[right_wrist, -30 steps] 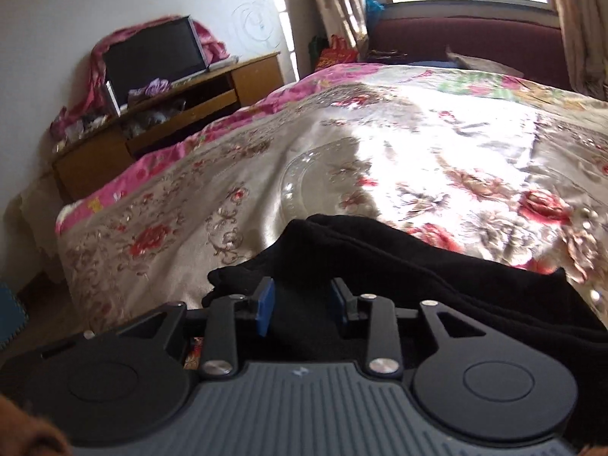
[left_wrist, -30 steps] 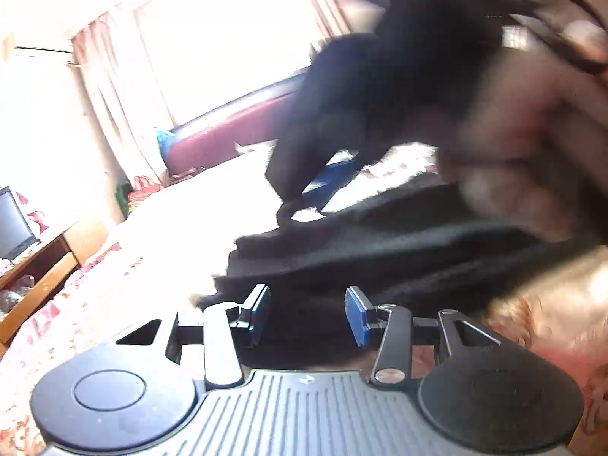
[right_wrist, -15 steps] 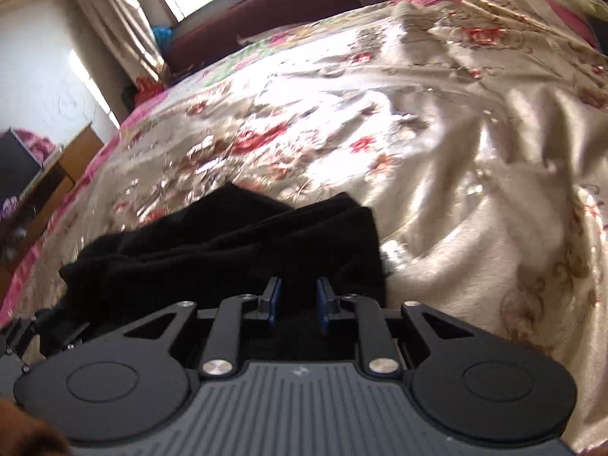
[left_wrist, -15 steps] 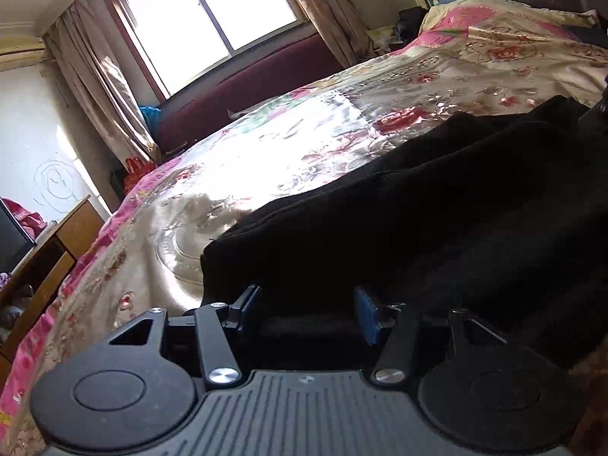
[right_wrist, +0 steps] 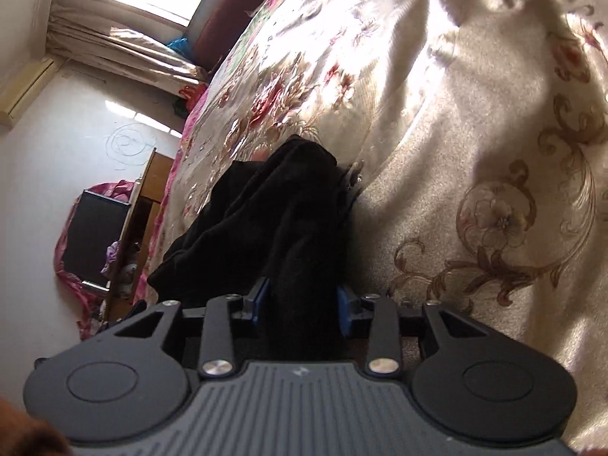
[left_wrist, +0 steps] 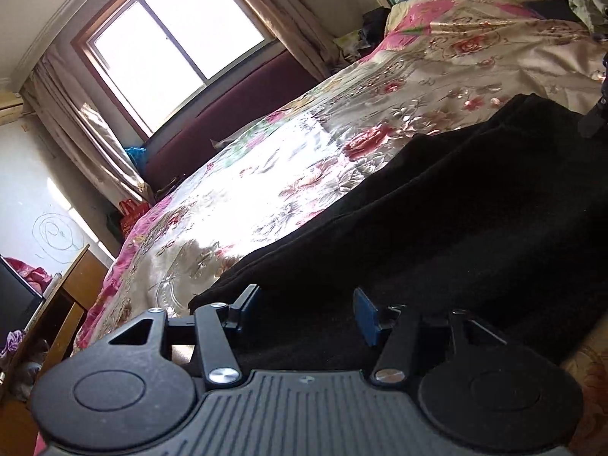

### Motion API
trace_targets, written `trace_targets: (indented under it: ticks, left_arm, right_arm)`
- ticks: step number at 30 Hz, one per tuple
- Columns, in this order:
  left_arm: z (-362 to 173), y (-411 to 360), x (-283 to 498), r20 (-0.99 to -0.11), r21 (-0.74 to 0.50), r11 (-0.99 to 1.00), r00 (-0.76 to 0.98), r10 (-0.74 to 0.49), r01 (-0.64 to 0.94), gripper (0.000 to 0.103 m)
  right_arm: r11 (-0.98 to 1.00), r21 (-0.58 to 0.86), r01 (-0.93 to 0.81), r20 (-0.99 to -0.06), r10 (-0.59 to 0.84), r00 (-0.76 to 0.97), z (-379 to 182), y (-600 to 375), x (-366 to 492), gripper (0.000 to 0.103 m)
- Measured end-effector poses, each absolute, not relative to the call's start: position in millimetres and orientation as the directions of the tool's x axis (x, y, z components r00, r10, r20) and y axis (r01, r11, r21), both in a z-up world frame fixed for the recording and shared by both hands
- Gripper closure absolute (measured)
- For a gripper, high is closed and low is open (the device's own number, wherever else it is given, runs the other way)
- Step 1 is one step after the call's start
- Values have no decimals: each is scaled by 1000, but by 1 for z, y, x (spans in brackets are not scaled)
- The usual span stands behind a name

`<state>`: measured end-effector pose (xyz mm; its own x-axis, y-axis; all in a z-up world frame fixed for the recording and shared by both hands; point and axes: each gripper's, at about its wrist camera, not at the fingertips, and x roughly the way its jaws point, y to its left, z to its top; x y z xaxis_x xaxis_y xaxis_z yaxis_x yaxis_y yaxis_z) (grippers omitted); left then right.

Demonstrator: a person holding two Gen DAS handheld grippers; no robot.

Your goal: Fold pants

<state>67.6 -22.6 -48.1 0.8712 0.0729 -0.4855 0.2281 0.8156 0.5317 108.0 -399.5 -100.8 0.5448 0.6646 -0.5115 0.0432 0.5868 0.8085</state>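
The black pants (left_wrist: 456,212) lie spread on the floral bedspread (left_wrist: 304,174). My left gripper (left_wrist: 304,311) is open, its blue pads wide apart over the near edge of the fabric. In the right wrist view the pants (right_wrist: 273,212) are bunched into a thick fold. My right gripper (right_wrist: 302,304) has that fold between its blue pads; the jaws stand fairly wide around the bulky cloth and touch it on both sides. The right gripper also shows at the right edge of the left wrist view (left_wrist: 592,117).
A window (left_wrist: 174,45) with curtains and a dark red headboard (left_wrist: 243,114) lie beyond the bed. A wooden cabinet (left_wrist: 57,311) with a dark screen (right_wrist: 95,235) stands at the left. The bedspread (right_wrist: 475,152) is wrinkled to the right of the pants.
My right gripper swung around and tilted, and its pads now stand wider around a thicker fold of the pants. My left gripper opened wider and the pants settled flat on the bed.
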Motion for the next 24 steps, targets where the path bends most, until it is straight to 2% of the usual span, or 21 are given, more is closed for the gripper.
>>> trace_targets:
  ticks: [4, 10, 13, 15, 16, 17, 18, 21, 24]
  left_arm:
    - [-39, -29, 65, -475, 515, 817, 880, 20, 260, 36]
    - [-35, -50, 65, -484, 474, 809, 870, -92, 349, 36]
    - [-51, -63, 68, -514, 496, 767, 849, -119, 407, 35]
    - [-60, -69, 70, -514, 524, 744, 850, -112, 415, 36]
    - [-62, -72, 71, -512, 542, 734, 853, -97, 409, 36]
    - [-63, -74, 74, -515, 555, 729, 854, -77, 401, 36]
    - [-62, -74, 76, -526, 553, 732, 848, -63, 398, 36]
    - [-54, -79, 74, -550, 530, 747, 833, -58, 401, 37]
    - [-49, -107, 58, -561, 532, 713, 821, -108, 457, 38]
  right_arm:
    - [520, 854, 4, -455, 743, 491, -104, -390, 130, 61]
    - [429, 896, -117, -316, 800, 509, -91, -389, 134, 61]
    - [459, 888, -40, -376, 772, 512, -114, -384, 153, 61]
    - [439, 897, -45, -352, 772, 530, -122, -365, 162, 61]
    - [417, 908, -38, -330, 768, 549, -124, -357, 163, 65]
    - [400, 916, -27, -319, 769, 554, -124, -352, 164, 78]
    - [375, 927, -12, -304, 770, 560, -122, -352, 162, 83]
    - [290, 957, 4, -235, 769, 594, -115, -374, 144, 87]
    - [352, 936, 15, -285, 730, 621, -101, -404, 123, 88]
